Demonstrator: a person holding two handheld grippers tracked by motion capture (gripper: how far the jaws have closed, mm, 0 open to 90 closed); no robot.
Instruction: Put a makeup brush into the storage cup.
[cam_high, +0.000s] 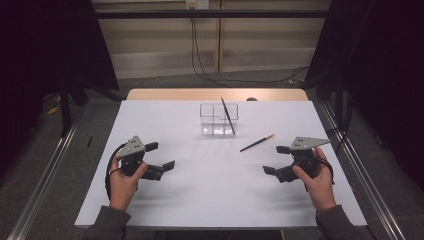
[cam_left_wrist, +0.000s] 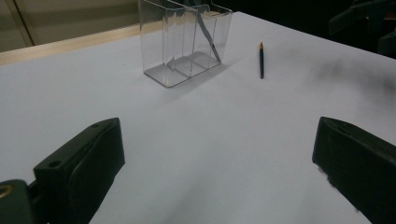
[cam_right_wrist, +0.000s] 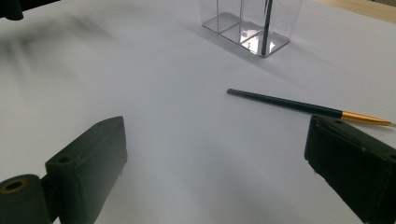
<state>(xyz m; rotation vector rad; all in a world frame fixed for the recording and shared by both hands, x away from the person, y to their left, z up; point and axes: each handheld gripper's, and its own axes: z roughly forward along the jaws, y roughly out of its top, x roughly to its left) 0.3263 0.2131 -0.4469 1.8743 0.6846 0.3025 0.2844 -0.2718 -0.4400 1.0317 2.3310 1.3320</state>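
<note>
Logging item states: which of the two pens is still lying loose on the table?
The pen with the orange tip, flat on the white table near the right gripper. The other pen stands tilted in the clear holder.

A glossy clear-plastic holder (cam_high: 219, 119) stands on the smooth matt white table (cam_high: 200, 195), whose far edge looks wooden.

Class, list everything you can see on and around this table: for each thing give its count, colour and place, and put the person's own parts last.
Table: one, white top with a wooden strip at the far edge.
Organiser: one, clear plastic with compartments, standing far centre of the table.
Standing pen: one, dark, leaning in the organiser's right-hand compartment.
Loose pen: one, dark with an orange-gold tip, lying flat right of the organiser.
Wall cables: black, hanging behind the table.
Left gripper: one, black, jaws open, near left.
Right gripper: one, black, jaws open, near right.
</note>
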